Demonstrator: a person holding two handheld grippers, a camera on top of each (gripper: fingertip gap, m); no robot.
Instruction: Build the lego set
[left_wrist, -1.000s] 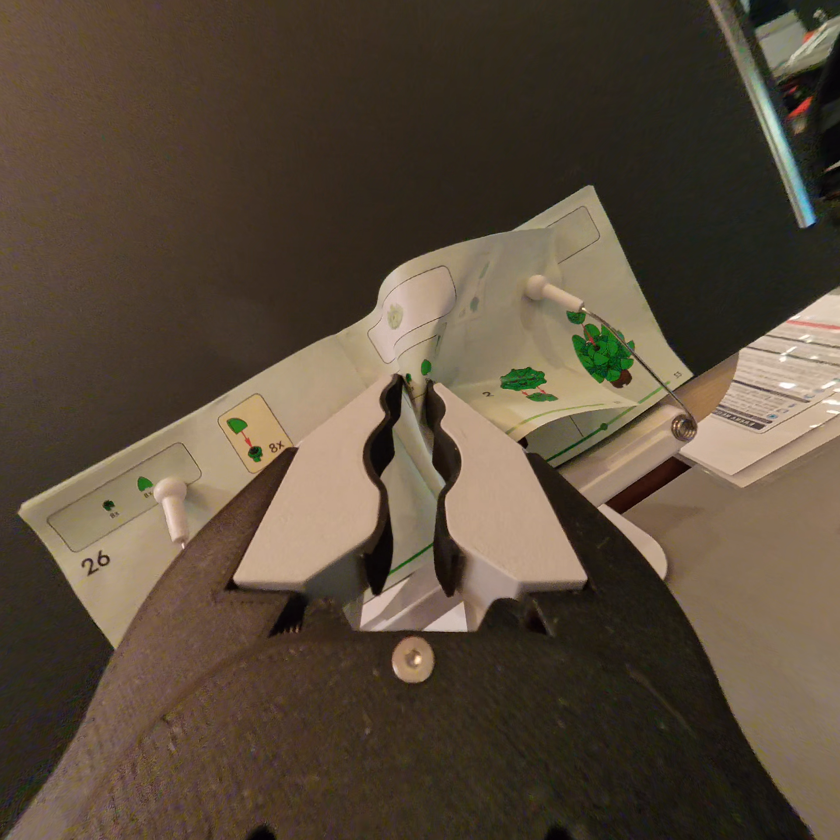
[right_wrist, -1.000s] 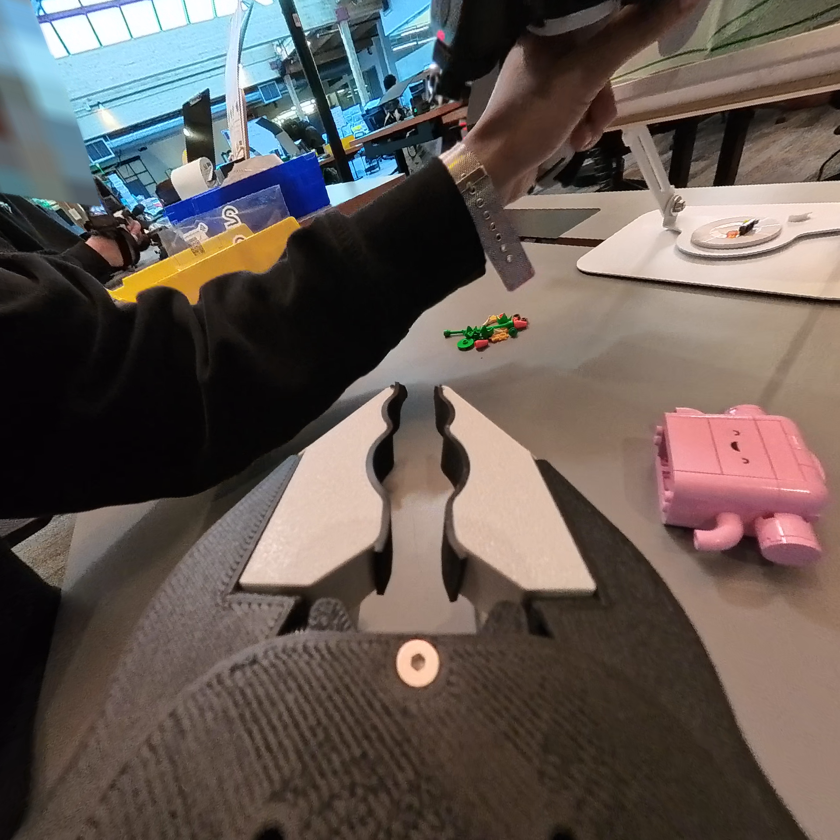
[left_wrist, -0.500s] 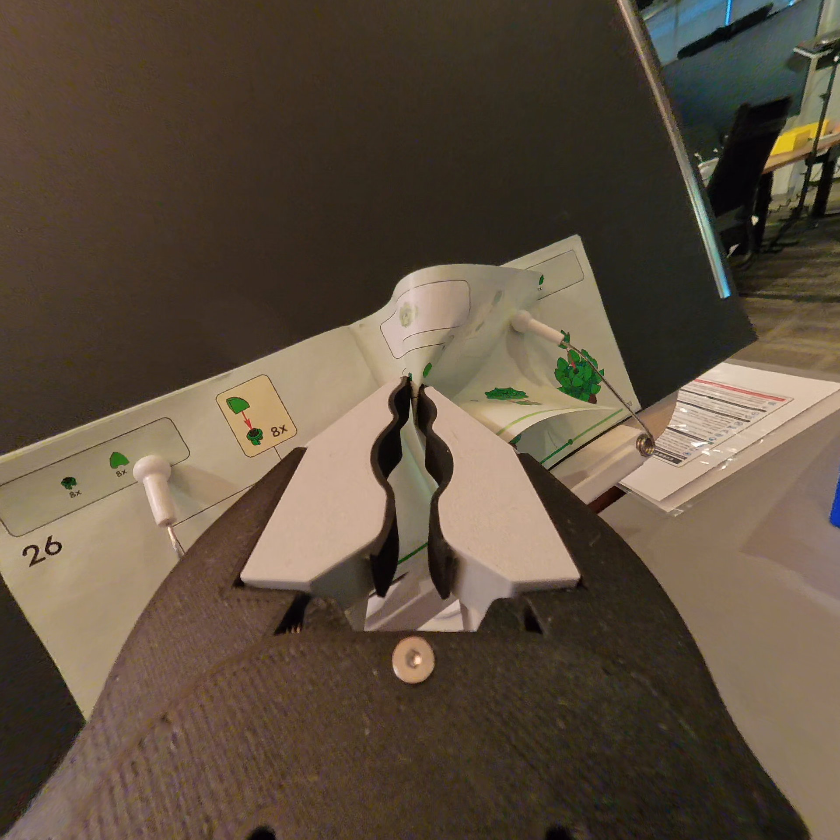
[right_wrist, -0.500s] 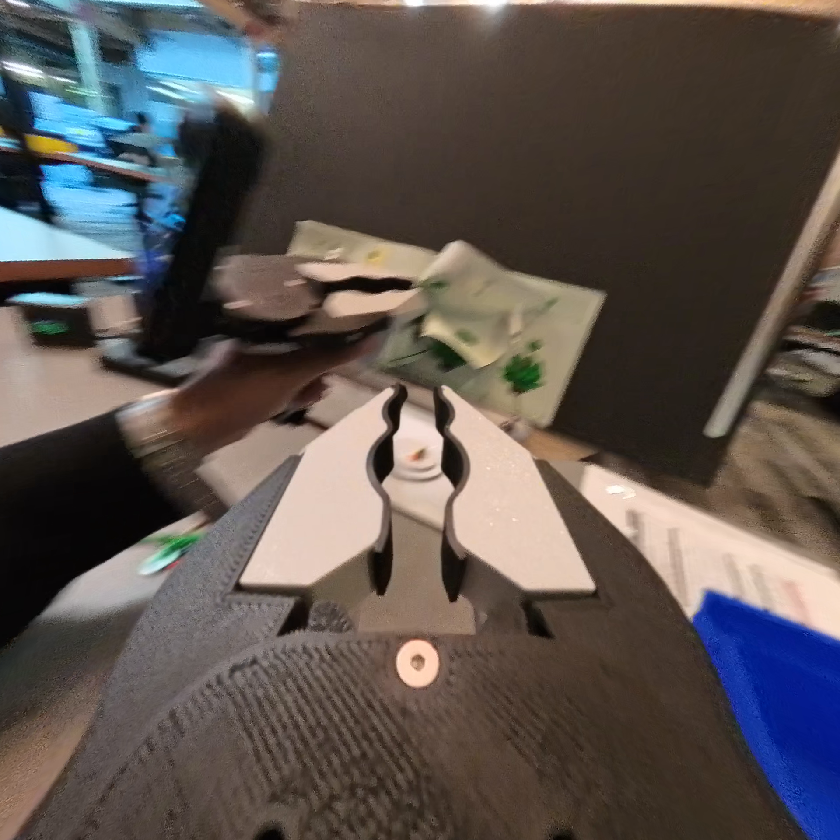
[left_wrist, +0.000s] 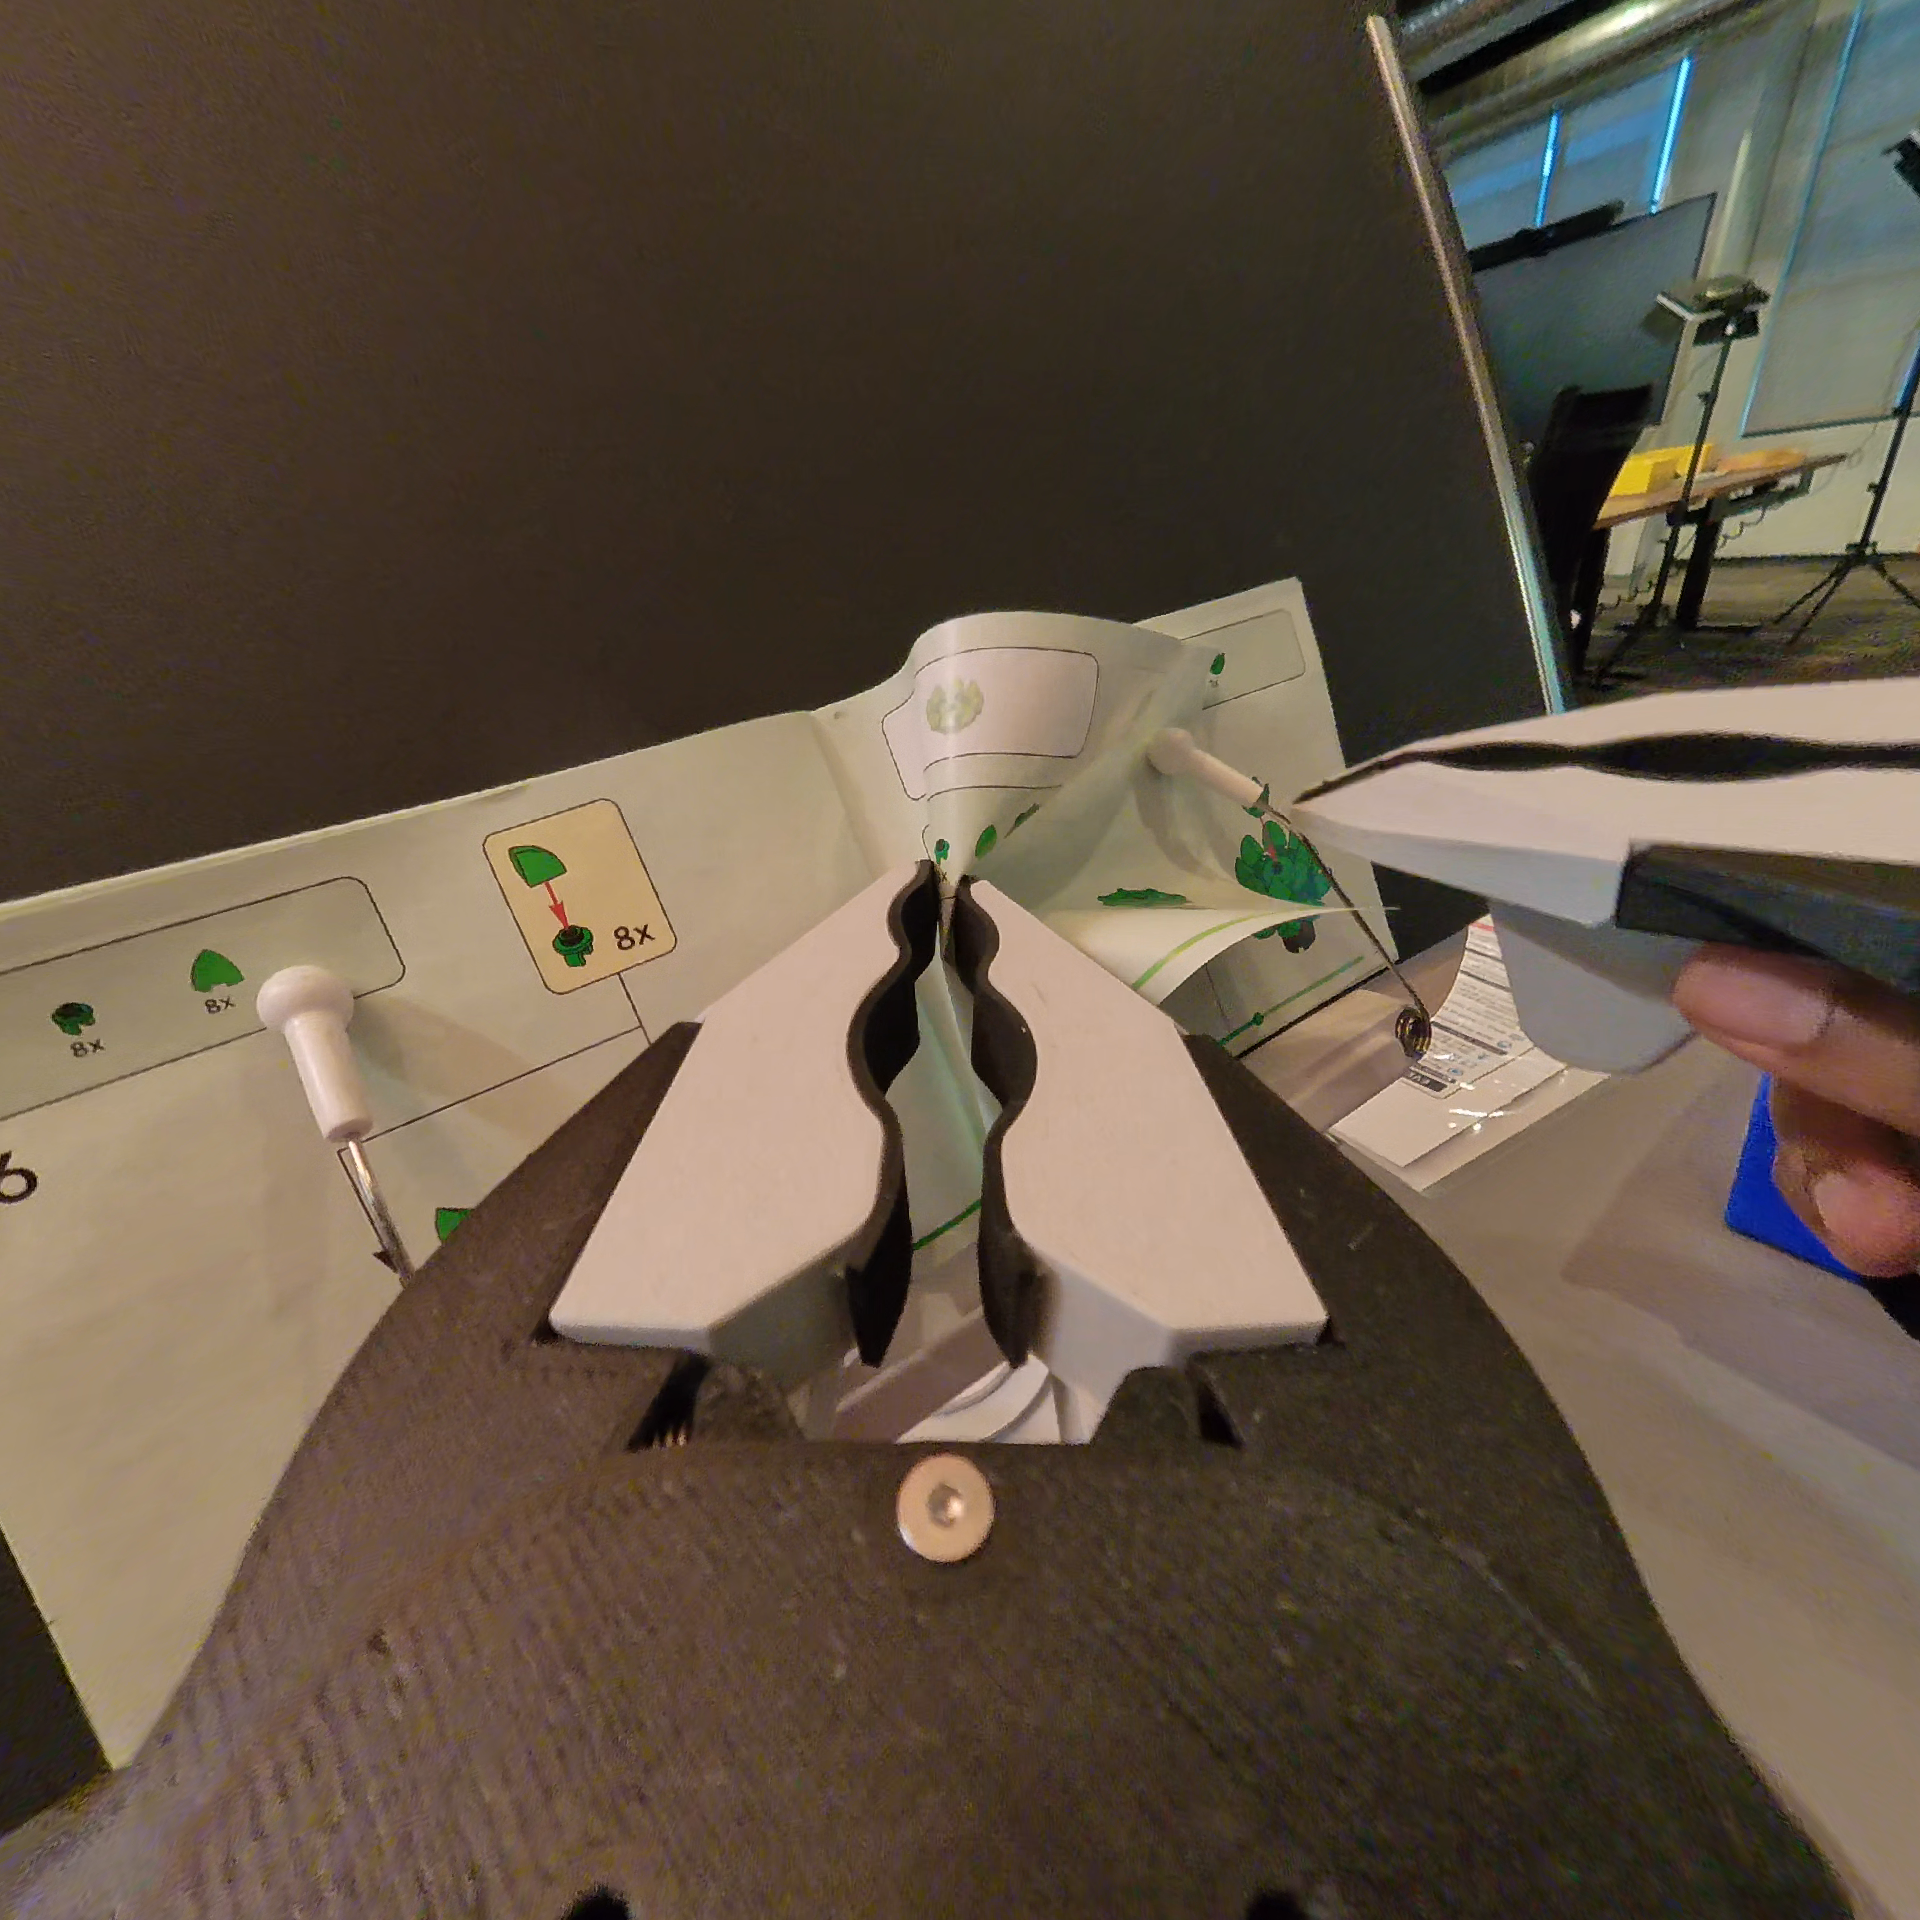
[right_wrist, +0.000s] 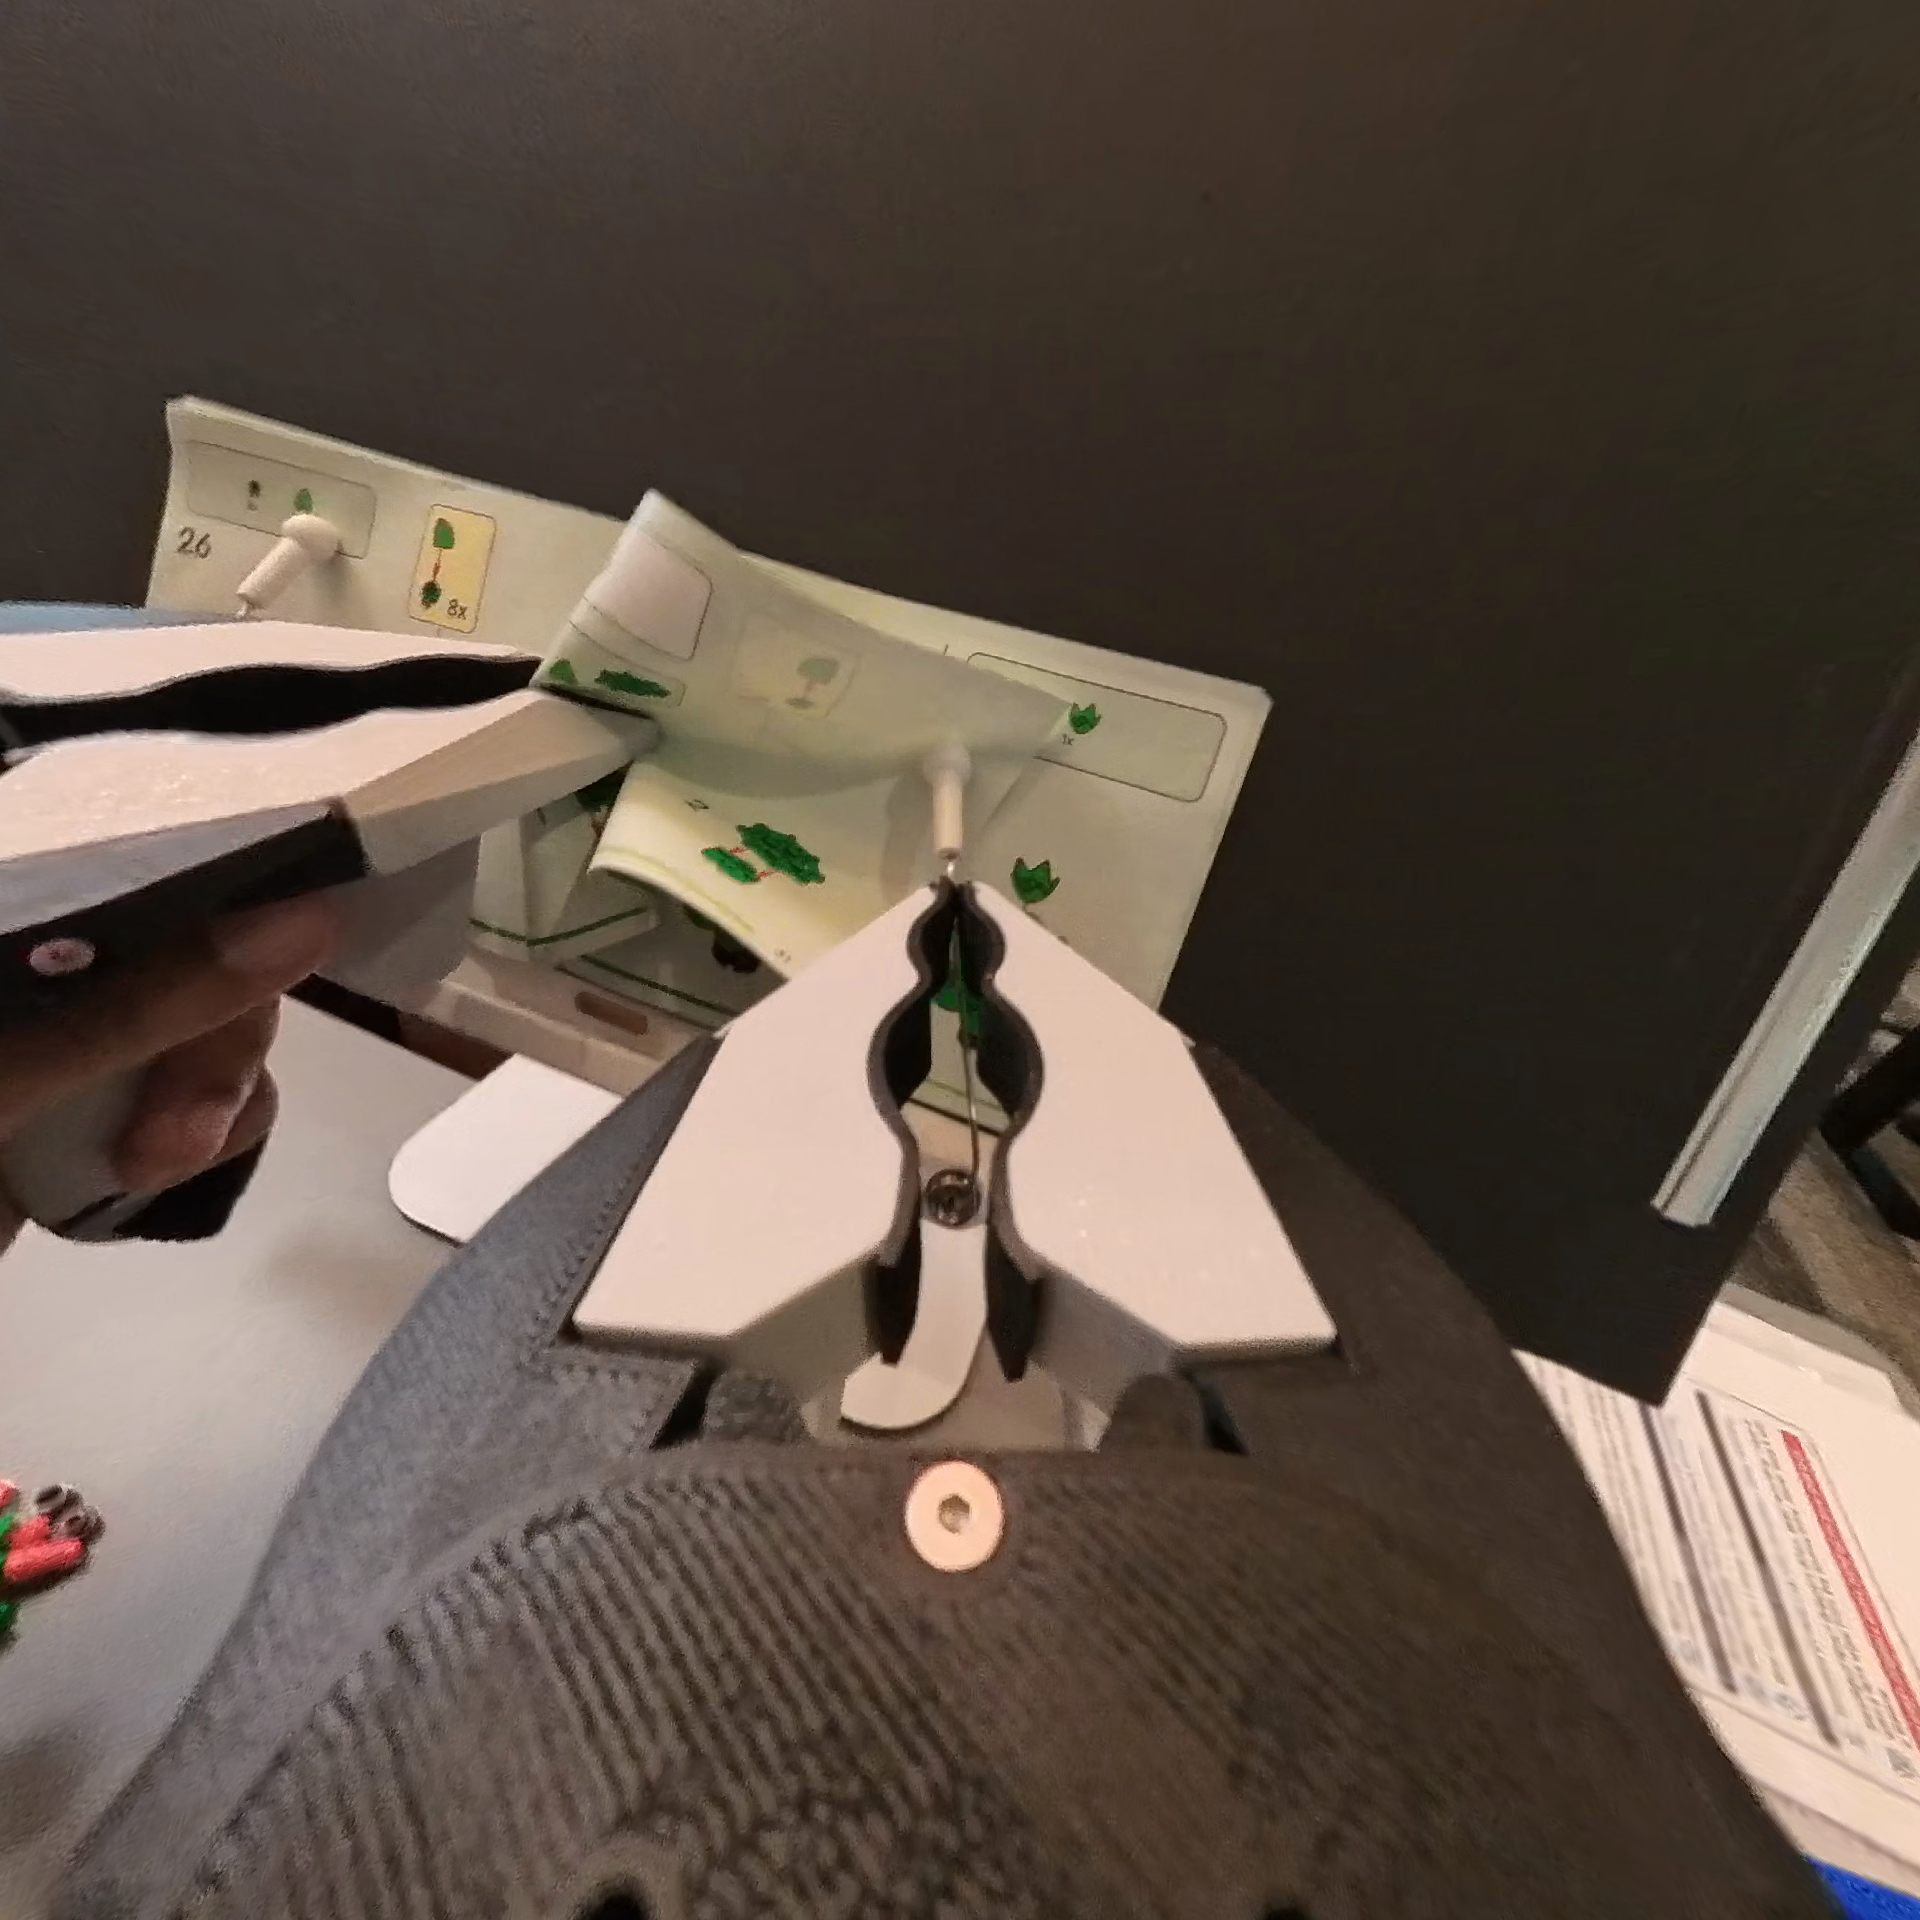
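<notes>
left wrist view shows the instruction booklet (left_wrist: 727, 831) standing open on a white stand against a dark panel (left_wrist: 727, 312), at the back of the grey worktop (left_wrist: 1662, 1403). one pale green page (left_wrist: 1039, 727) is lifted off the right half and curls forward, and the left hand-held gripper (left_wrist: 943, 883) pinches its lower edge, fingertips clamped with the paper running down between the wavy black pads. a white-tipped left page-holder pin (left_wrist: 312, 1039) presses the left-hand page flat; the right page-holder pin (left_wrist: 1195, 764) lies under the raised sheet, its thin wire running down to a small spring coil at the stand. right wrist view shows the same booklet (right_wrist: 1143, 748) from the other side, with the curled page (right_wrist: 831, 707) nipped in the left hand-held gripper (right_wrist: 597, 707), which comes in from the left on a person's hand (right_wrist: 135, 1060). the right hand-held gripper (right_wrist: 954, 894) has its tips drawn together around the wire just below the right page-holder pin (right_wrist: 948, 790), gripping it. a few small red and green lego pieces (right_wrist: 36, 1548) lie on the worktop (right_wrist: 208, 1299) at the far left edge, blurred. a printed sheet (right_wrist: 1766, 1538) lies flat on the right, beside a blue box (left_wrist: 1766, 1195).
</notes>
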